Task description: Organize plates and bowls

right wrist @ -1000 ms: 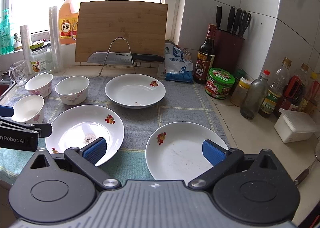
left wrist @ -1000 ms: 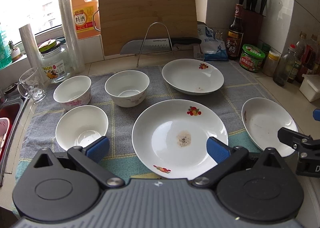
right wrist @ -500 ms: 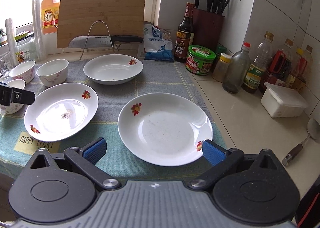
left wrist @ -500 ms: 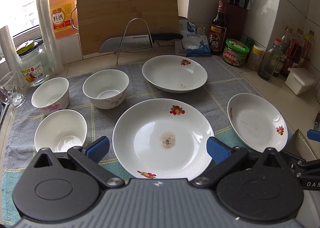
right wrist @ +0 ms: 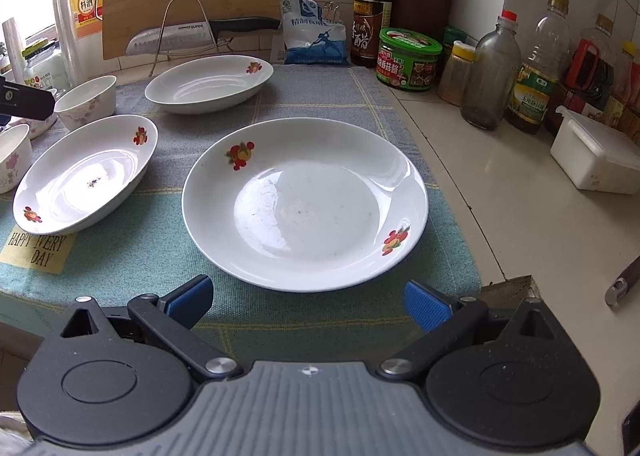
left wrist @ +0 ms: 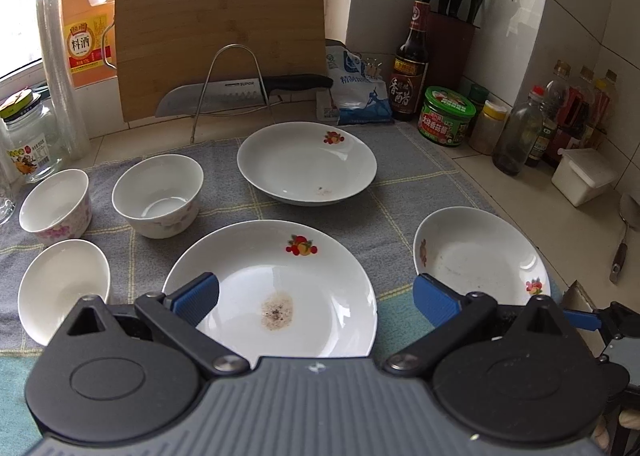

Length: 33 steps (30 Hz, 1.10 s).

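Observation:
Three white plates with fruit prints lie on a grey-green cloth (left wrist: 400, 192): a stained one (left wrist: 272, 288) in the front middle, one (left wrist: 306, 162) behind it and one (left wrist: 480, 256) to the right. At the left stand three white bowls (left wrist: 54, 200) (left wrist: 158, 192) (left wrist: 60, 284), upright and apart. My left gripper (left wrist: 316, 298) hangs open over the stained plate's near rim and holds nothing. My right gripper (right wrist: 308, 300) is open and low, just short of the right plate (right wrist: 304, 204). That view also has the stained plate (right wrist: 86, 176) and the far plate (right wrist: 210, 82).
A bamboo cutting board (left wrist: 218, 32) and a knife (left wrist: 240, 90) on a wire rack stand at the back. Bottles, a green-lidded jar (left wrist: 446, 116) and a white box (left wrist: 584, 176) line the right wall. A utensil handle (right wrist: 622, 280) lies near the counter's front right corner.
Both grippers have moved right and dropped lower. The right gripper has closed in on the right plate, which now fills its view. Both have stayed open and the dishes have not moved.

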Each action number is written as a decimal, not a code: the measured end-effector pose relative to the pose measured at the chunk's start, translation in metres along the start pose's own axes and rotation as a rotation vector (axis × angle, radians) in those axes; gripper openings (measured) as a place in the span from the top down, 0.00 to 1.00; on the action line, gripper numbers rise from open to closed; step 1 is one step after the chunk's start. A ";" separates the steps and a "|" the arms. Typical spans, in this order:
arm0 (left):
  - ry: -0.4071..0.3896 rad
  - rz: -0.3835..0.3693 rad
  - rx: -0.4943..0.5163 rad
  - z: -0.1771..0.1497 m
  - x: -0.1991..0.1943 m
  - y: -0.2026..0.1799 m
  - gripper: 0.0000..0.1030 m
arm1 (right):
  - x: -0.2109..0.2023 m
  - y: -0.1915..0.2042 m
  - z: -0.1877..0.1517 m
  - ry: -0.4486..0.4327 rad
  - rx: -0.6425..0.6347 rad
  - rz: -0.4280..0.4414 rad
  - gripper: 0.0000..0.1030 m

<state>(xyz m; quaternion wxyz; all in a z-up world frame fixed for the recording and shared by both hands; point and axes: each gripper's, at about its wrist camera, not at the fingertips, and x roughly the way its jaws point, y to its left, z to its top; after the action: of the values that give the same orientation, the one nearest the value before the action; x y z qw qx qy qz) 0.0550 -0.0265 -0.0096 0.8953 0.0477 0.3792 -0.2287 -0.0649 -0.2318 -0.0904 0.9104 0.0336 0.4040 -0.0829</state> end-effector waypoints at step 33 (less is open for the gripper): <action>0.174 -0.225 0.285 0.062 0.111 -0.092 0.01 | 0.039 -0.028 -0.004 -0.081 -0.169 0.157 0.00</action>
<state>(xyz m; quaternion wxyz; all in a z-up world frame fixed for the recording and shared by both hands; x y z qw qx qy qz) 0.1227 -0.1658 -0.0358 0.8123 0.1508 0.4217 -0.3735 -0.0473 -0.2640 -0.1215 0.9292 -0.0149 0.3686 0.0217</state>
